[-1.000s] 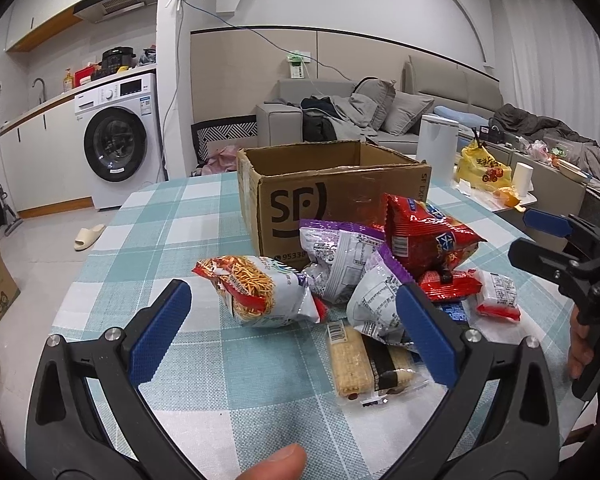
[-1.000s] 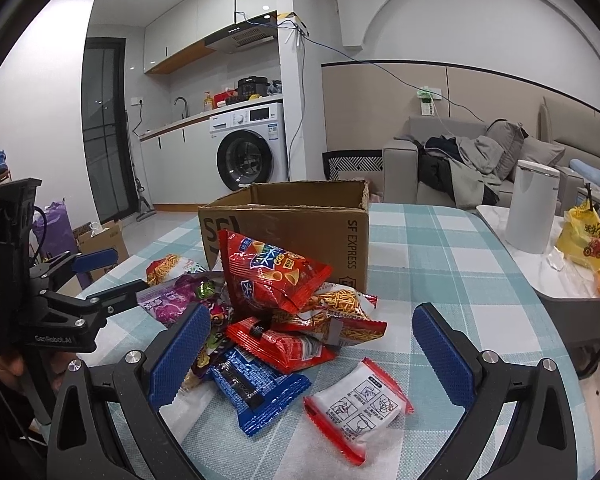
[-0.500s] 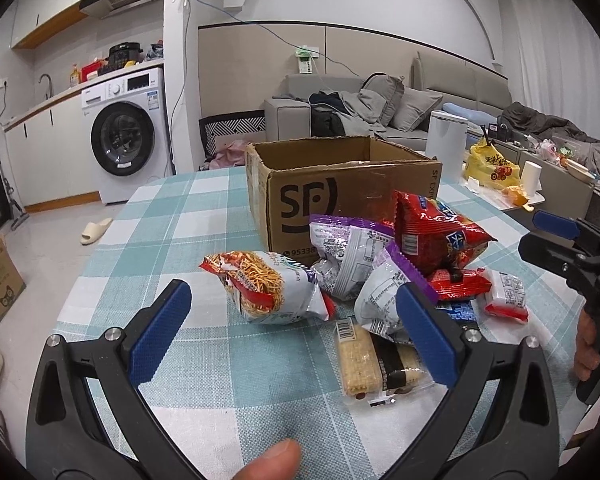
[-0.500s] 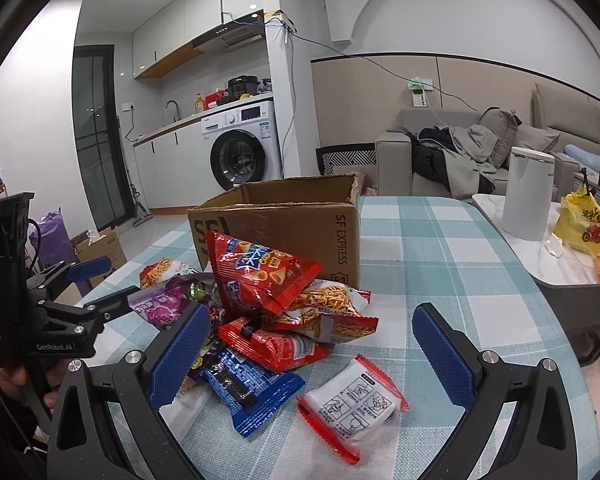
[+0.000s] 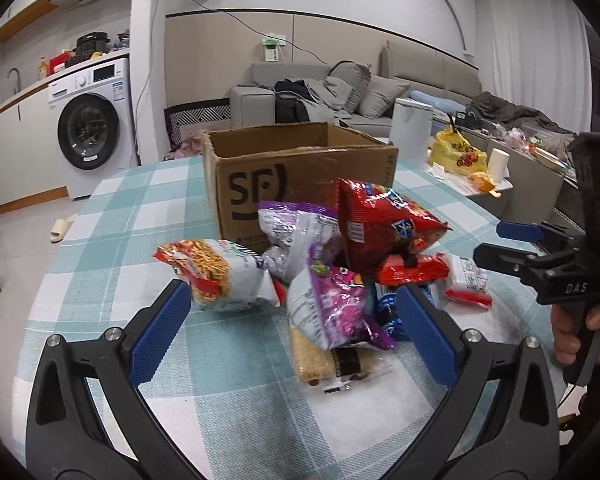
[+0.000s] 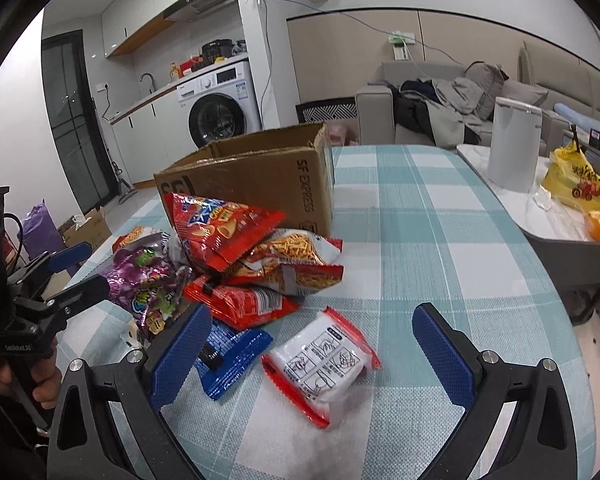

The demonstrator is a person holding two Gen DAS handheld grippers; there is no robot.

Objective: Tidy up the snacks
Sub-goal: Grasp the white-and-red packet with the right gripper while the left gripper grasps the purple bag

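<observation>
Progress: nothing looks packed yet; you have the whole heap left to move, and the box's inside is hidden.
Left gripper (image 5: 292, 320): yours is spread wide, holding nothing, framing the near edge of the pile.
Right gripper (image 6: 312, 344): also wide and empty, over the white-and-red packet (image 6: 322, 362).
Snacks: crinkly foil bags, a puffy red chip bag (image 6: 216, 228) leaning on the cardboard box (image 5: 300, 176).
Box: stiff corrugated, open-topped, just behind the pile.
Table: checked cloth (image 6: 440, 240), soft weave.
</observation>
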